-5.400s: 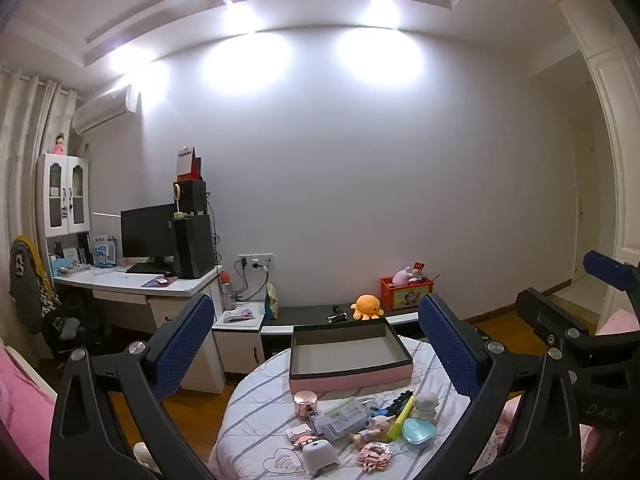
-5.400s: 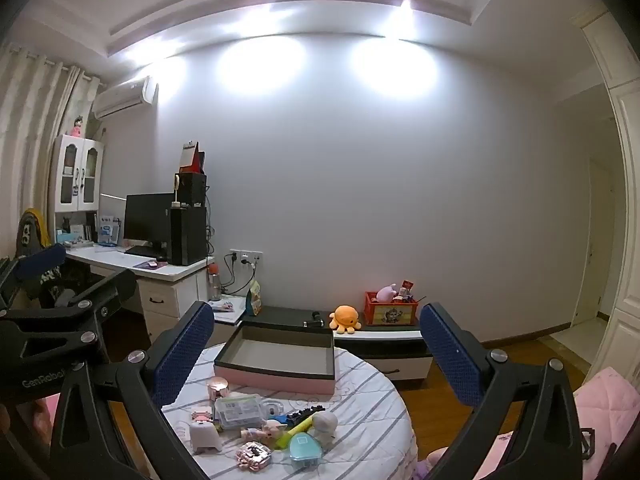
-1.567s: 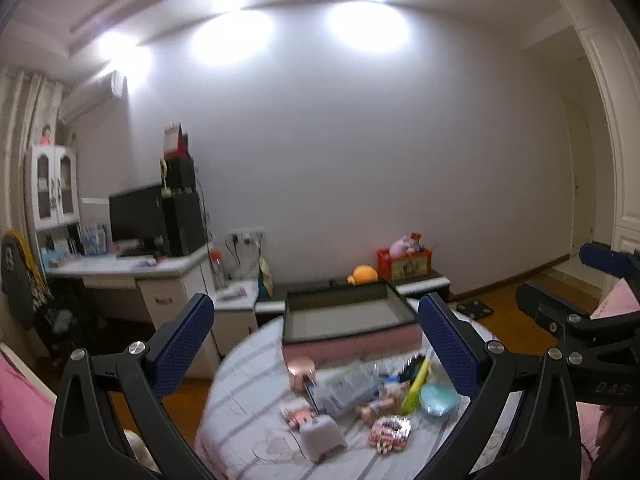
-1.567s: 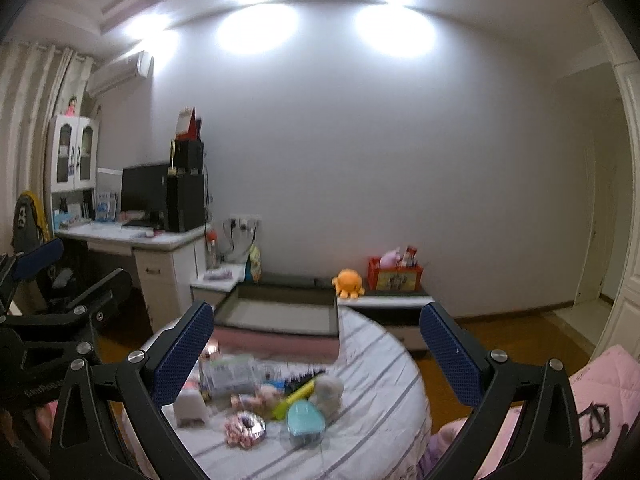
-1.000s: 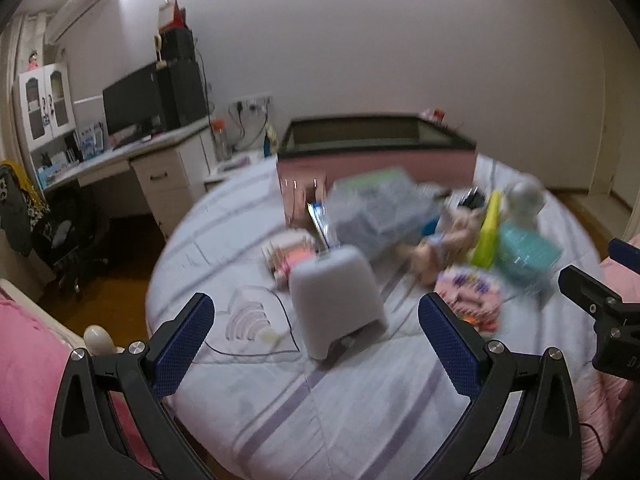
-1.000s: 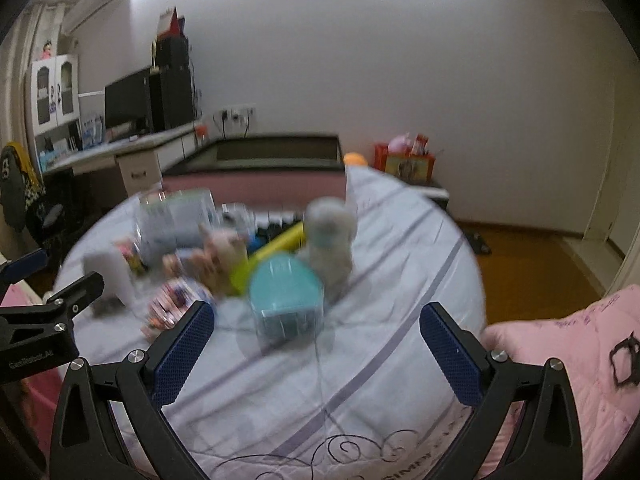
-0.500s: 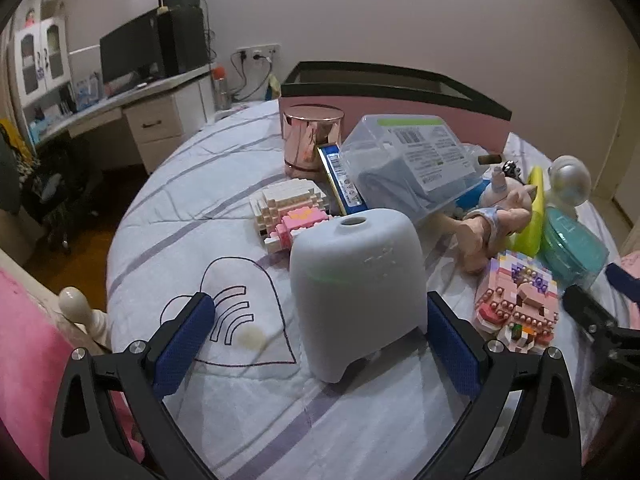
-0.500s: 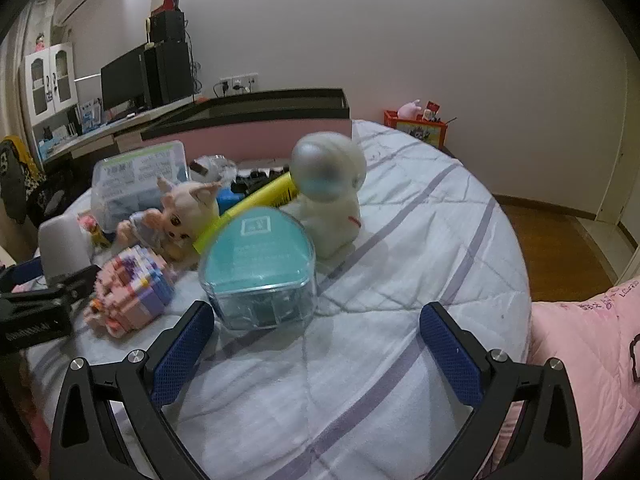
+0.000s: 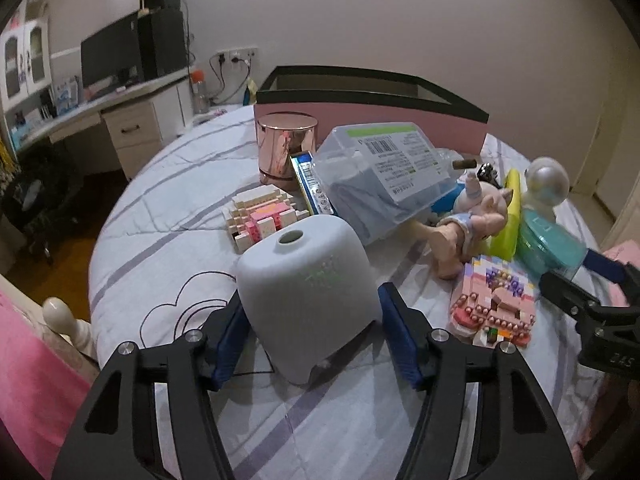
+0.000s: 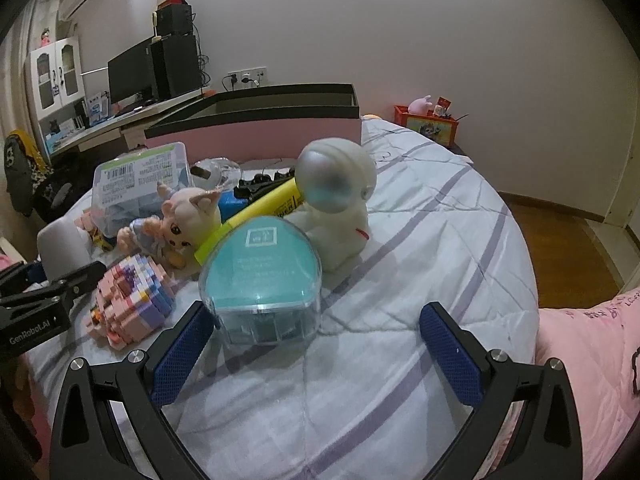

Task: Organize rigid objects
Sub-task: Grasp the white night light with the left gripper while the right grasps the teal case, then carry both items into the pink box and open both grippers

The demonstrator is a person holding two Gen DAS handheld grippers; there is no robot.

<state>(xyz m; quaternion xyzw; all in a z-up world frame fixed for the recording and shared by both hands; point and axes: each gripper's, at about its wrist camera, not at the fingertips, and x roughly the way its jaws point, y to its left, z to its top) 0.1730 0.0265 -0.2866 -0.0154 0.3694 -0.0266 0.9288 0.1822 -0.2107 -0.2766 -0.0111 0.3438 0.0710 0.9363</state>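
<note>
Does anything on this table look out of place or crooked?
Yes. The clear box sits tilted, propped on other items instead of lying flat, and the doll lies on its side against the yellow marker.

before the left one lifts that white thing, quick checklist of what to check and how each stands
1. White humidifier between the left gripper pads: ok; jaws have just been closing.
2. Pads pressing both sides: cannot tell, they sit at its flanks.
3. Humidifier clear of the block toy: ok.
4. Pink tray open to receive: ok.
5. Right gripper clear of the lift: ok, open by the teal case.
</note>
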